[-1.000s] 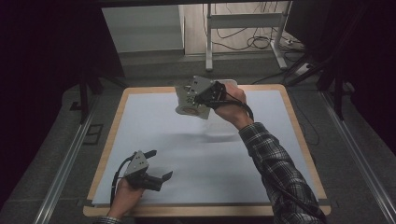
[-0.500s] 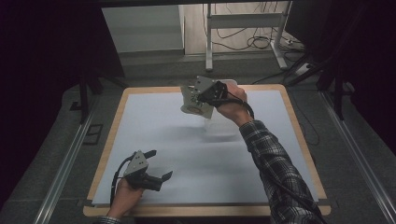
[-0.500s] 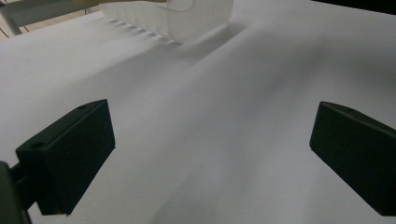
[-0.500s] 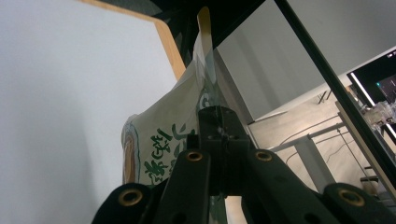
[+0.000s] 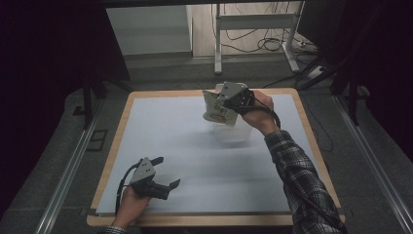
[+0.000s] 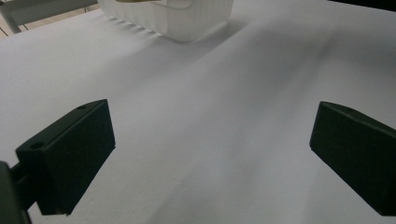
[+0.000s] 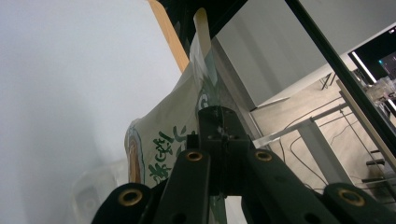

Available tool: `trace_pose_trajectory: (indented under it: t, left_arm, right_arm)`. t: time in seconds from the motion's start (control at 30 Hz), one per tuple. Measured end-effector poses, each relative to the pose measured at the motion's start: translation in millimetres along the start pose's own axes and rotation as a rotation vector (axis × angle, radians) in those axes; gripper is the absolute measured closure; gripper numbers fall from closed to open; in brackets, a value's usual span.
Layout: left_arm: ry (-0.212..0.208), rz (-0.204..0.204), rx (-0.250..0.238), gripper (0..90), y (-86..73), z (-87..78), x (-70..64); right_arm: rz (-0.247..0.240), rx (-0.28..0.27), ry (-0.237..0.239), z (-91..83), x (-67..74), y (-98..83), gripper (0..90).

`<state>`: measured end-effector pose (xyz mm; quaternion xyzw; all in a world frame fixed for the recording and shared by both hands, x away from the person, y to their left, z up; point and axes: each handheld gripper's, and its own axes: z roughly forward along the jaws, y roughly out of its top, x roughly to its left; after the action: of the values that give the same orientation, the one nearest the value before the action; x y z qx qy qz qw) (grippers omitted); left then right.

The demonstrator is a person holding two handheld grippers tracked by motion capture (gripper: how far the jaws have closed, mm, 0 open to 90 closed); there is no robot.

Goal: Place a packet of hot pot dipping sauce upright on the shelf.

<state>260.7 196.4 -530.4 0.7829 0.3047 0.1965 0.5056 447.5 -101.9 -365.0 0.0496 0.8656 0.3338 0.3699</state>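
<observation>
Right now the right tool [image 5: 225, 100] is pinched tight on a cream packet [image 5: 214, 108] with green writing, and holds it up in the air near the top middle of the high view. Just under the packet sits a see-through plastic tub [image 5: 234, 130] on the white worktop [image 5: 160, 141]. The packet hangs right above the tub, so I think the step in hand is putting the packet into the tub. In the right gripper view the packet [image 7: 163, 140] stands up between the two black jaws, which are squeezed together on it. The left tool [image 5: 160, 183] rests low in the bottom left of the high view, far from the tub, with its jaws wide apart and nothing between them. In the left gripper view the tub [image 6: 177, 18] shows at the top edge. Next, I think the right tool needs to come straight down until the packet is inside the tub, then let go. The tub looks light, so a bump may push it.
</observation>
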Motion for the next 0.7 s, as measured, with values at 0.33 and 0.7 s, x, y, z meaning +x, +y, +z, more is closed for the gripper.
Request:
trace_pose_trajectory:
  t: [0.33,0.7]
  left_arm:
    - [0.0,0.0,0.006,0.0,-0.1,0.6,-0.2]
    - [0.002,-0.004,0.006,0.0,-0.3,1.2,-0.5]
  right_arm:
    - [0.009,0.039,-0.003,-19.0,-8.7,-22.7,89.3]
    - [0.011,0.098,0.014,-22.4,-11.7,-41.6,89.1]
